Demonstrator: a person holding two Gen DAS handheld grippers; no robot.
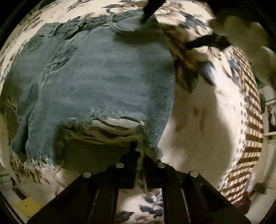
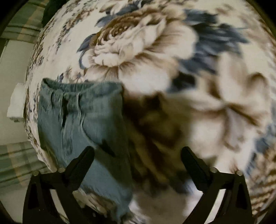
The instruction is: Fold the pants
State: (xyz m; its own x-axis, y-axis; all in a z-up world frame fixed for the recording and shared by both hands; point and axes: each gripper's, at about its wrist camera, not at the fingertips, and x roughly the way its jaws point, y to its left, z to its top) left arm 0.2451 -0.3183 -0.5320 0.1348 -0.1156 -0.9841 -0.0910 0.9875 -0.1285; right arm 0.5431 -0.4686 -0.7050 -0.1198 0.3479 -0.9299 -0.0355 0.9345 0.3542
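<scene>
Blue denim shorts (image 1: 103, 82) with frayed, ripped hems lie folded on a floral bedspread (image 1: 195, 120). My left gripper (image 1: 140, 155) is shut on the frayed hem at the shorts' near edge. In the left wrist view the right gripper's black fingers (image 1: 148, 10) show at the top, by the waistband. In the right wrist view the shorts (image 2: 82, 124) lie at lower left, blurred. My right gripper (image 2: 138, 162) is open and empty above the bedspread (image 2: 138, 43), its left finger (image 2: 82, 162) over the shorts' edge.
A striped and dotted border of the bedspread (image 1: 248, 120) runs along the right. A white pillow or cloth (image 1: 241, 34) lies at upper right. A plaid fabric (image 2: 15, 155) and the bed's edge show at the left of the right wrist view.
</scene>
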